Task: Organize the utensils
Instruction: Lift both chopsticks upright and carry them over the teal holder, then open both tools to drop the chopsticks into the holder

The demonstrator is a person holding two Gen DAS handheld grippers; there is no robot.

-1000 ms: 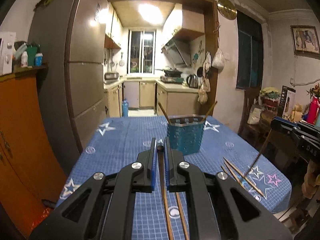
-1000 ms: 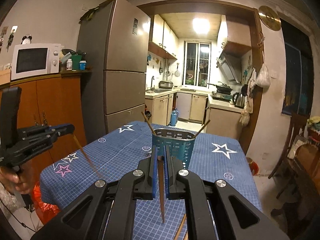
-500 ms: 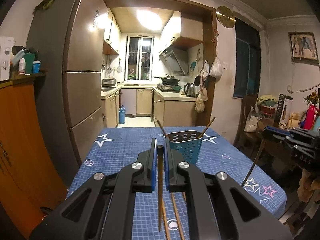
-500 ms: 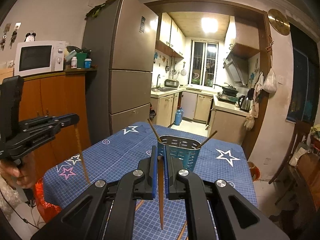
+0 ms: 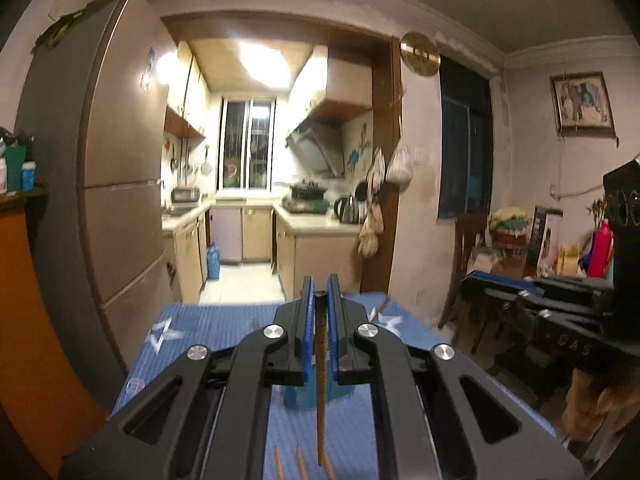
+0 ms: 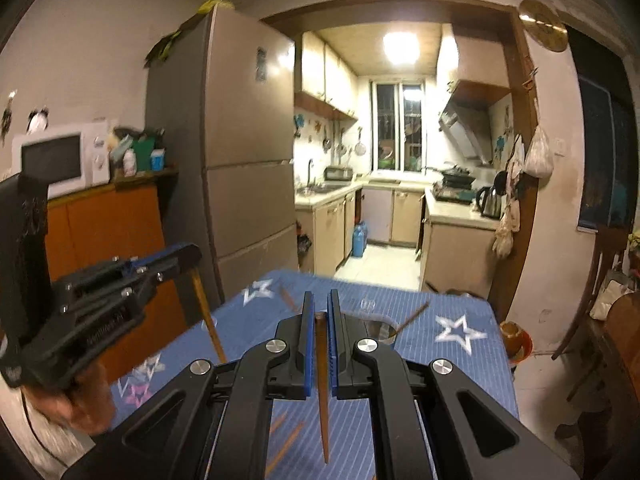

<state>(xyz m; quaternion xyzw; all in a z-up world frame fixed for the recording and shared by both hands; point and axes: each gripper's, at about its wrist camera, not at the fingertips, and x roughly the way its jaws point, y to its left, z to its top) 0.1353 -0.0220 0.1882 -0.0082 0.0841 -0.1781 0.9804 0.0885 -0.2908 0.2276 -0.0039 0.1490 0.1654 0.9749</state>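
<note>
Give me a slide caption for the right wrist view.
Right tongs clamp a chopstick hanging over the blue tablecloth; left tongs alongside.

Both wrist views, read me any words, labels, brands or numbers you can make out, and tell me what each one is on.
"DAS": raised letters on the right gripper, only partly legible.
Large raised characters on the black mount above it: too dark to read.
Embossed line on the left gripper: blurred.
Fridge sticker: too small.
Microwave panel, boxed carton: unreadable.
</note>
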